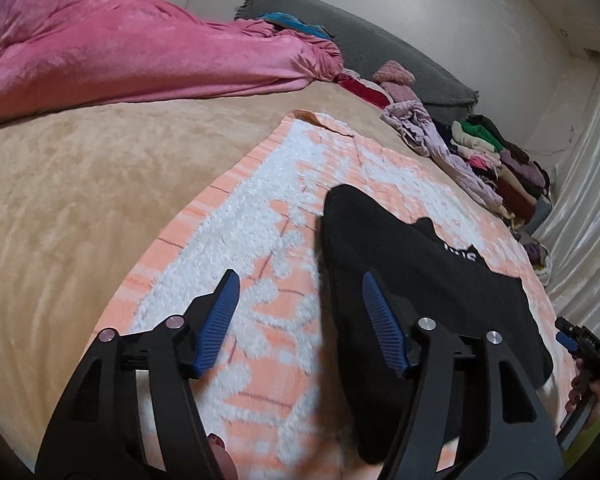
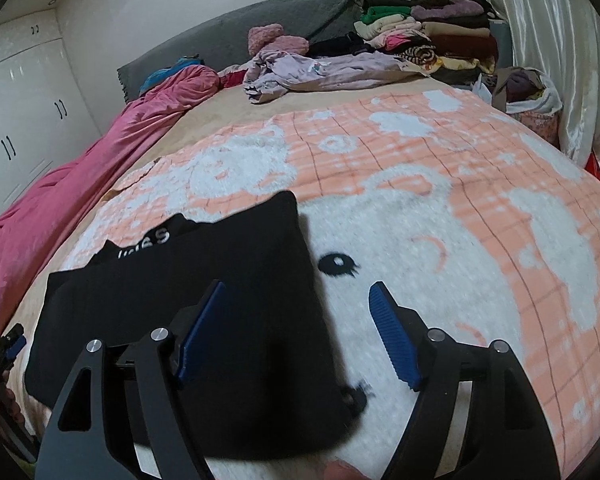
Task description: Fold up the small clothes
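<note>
The black garment (image 1: 428, 292) with white lettering lies folded flat on my peach-and-white blanket (image 1: 260, 208), near its front edge. My left gripper (image 1: 300, 300) and right gripper (image 2: 296, 312) hover spread, pinching nothing.

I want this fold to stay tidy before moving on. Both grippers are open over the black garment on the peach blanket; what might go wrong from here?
1. The black garment lies folded with one layer's white lettering peeking out; a brush from the left gripper or right gripper could shift the layers.
2. The fluffy peach blanket could be snagged or pinched together with the garment in the next grasp.
3. The loose lilac clothes beyond leave little room to set it aside neatly.
</note>
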{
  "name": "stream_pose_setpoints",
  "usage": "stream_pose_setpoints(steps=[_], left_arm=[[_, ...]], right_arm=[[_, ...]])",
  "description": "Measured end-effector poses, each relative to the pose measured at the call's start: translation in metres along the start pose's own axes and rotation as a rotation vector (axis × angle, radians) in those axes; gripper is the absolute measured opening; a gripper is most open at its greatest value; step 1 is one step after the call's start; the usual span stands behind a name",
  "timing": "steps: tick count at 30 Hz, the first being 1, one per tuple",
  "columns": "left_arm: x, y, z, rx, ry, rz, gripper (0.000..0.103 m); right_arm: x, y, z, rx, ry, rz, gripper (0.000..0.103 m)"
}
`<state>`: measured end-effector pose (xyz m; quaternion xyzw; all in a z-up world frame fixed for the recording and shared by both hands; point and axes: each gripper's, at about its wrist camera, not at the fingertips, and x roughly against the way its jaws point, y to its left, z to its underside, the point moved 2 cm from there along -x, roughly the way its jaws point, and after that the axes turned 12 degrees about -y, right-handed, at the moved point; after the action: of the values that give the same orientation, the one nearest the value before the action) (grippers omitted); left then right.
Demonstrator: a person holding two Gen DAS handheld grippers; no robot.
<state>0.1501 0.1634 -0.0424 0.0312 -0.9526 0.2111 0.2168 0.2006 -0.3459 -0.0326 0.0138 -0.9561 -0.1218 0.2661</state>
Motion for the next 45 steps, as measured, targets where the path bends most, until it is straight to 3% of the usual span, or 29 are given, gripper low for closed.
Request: stream_pose_setpoints(steps=[8,16,19,25,28,30,31,36,38,45], left_arm=[[0.021,-0.003,0.008,-0.001,0.047,0.029,0.06],[0.025,-0.016,0.035,-0.002,0.191,0.105,0.06],[0.017,-0.02,0.045,-0.001,0.239,0.073,0.061],[0.011,-0.037,0.05,-0.03,0.248,0.015,0.063],[0.011,-0.05,0.056,-0.055,0.242,0.016,0.048],[0.012,-0.056,0.058,-0.083,0.227,0.007,0.029],[0.013,-0.058,0.059,-0.093,0.222,0.01,0.023],[0.025,-0.061,0.049,-0.156,0.216,0.008,0.015],[0.031,-0.063,0.044,-0.188,0.223,0.002,0.015],[0.016,-0.056,0.059,-0.201,0.281,-0.014,0.021]], right_arm=[[0.012,-0.006,0.016,-0.007,0.032,-0.014,0.072],[0.015,-0.006,0.035,-0.015,0.078,-0.032,0.072],[0.015,-0.007,0.042,-0.025,0.096,-0.034,0.072],[0.016,-0.008,0.049,-0.025,0.103,-0.043,0.072],[0.015,-0.01,0.047,-0.049,0.105,-0.053,0.073],[0.014,-0.01,0.046,-0.053,0.11,-0.061,0.073],[0.013,-0.009,0.046,-0.05,0.114,-0.064,0.071],[0.013,-0.005,0.042,-0.043,0.134,-0.115,0.014],[0.022,-0.008,0.034,-0.024,0.1,-0.098,0.011],[0.013,-0.009,0.05,0.026,0.151,-0.035,0.015]])
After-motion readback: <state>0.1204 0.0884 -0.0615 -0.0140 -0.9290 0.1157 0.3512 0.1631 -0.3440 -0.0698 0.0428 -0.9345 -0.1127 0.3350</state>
